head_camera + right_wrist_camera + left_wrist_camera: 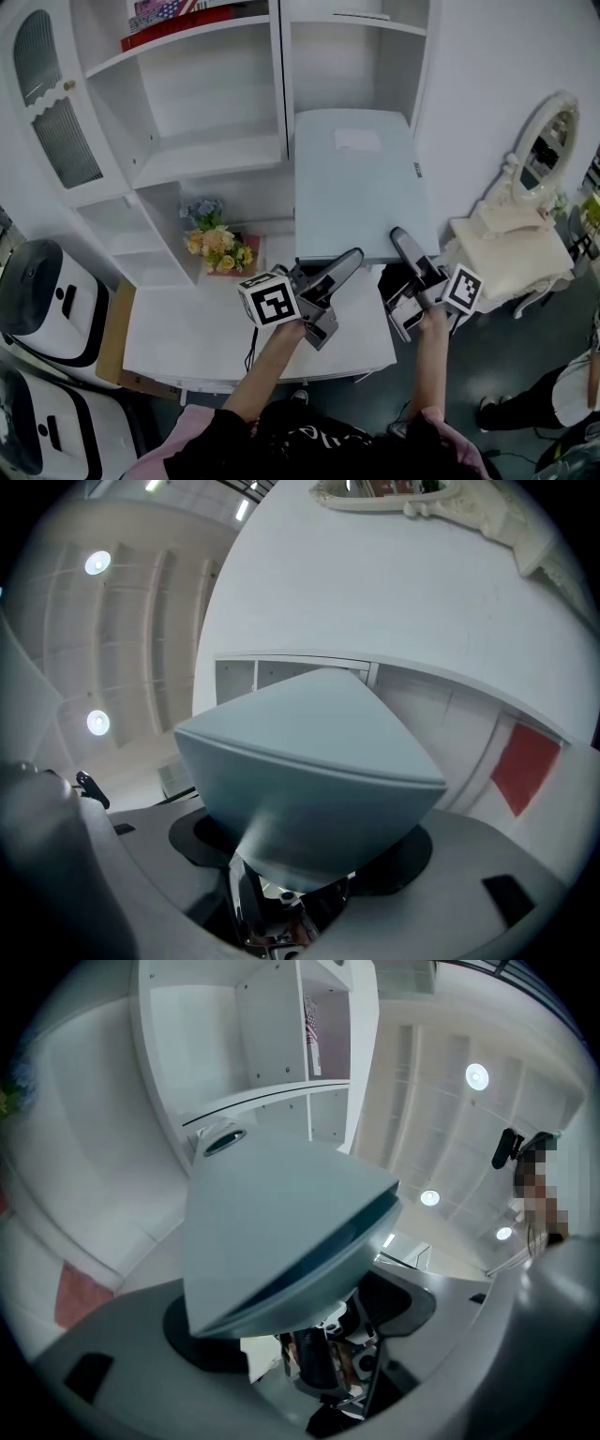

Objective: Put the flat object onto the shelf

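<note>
Flat folder (pixel 354 183), left gripper (pixel 352 258) and right gripper (pixel 400 236) jaws clamping it

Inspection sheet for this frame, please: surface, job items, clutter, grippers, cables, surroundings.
Surface: white desk, standing under the shelves.
Job's things: flat grey-blue folder, lifted off the desk, far end toward the white shelf unit; whether it touches a shelf cannot be told.
Clutter: flower bouquet at the desk's back left; red book on the top shelf.
Grippers: left gripper and right gripper, each shut on the folder's near edge.
Cables: what looks like a thin dark cable below the left gripper.
Surroundings: vanity mirror at right; white machines at left; another person at lower right.
</note>
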Demonstrator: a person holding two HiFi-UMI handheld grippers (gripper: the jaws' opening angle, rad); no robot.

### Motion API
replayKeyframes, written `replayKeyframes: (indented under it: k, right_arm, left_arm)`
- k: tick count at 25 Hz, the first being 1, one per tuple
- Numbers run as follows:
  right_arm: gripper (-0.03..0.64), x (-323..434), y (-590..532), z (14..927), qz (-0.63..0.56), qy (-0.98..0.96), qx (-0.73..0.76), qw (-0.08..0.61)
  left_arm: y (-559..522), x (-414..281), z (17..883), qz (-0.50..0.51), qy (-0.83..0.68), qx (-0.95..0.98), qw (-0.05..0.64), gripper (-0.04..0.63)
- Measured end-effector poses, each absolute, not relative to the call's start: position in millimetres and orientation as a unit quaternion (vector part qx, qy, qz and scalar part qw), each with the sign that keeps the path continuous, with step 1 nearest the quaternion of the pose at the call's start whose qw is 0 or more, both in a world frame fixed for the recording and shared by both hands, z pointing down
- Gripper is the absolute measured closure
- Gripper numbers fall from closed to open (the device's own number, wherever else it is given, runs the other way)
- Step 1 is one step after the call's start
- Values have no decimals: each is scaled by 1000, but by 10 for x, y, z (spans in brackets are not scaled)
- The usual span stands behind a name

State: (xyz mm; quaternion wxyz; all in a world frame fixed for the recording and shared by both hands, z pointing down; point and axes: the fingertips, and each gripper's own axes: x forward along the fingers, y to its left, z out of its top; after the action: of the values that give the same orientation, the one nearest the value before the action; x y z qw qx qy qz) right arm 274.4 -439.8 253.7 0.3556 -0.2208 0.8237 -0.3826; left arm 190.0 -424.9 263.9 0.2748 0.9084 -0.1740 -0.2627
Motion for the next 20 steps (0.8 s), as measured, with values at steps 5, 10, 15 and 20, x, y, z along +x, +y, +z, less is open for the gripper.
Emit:
replayKeyframes:
  k: [5, 10, 15, 20]
  right_arm:
    - [307, 2824, -4582, 2520, -411, 794, -201, 401]
    - [307, 2878, -4824, 2403, -423, 779, -203, 415]
    - [307, 2911, -4978, 2385, -424, 766, -205, 437]
    - [307, 2989, -5101, 2362, -423, 754, -209, 457]
  left_arm:
    - [-4334, 1935, 2600, -240, -165, 930, 225, 227]
    - [-4554, 2001, 2539, -205, -185, 945, 176, 227]
    - [-4713, 2025, 2542, -215, -202, 942, 161, 227]
    - [-4802, 2079, 2523, -221, -207, 940, 156, 227]
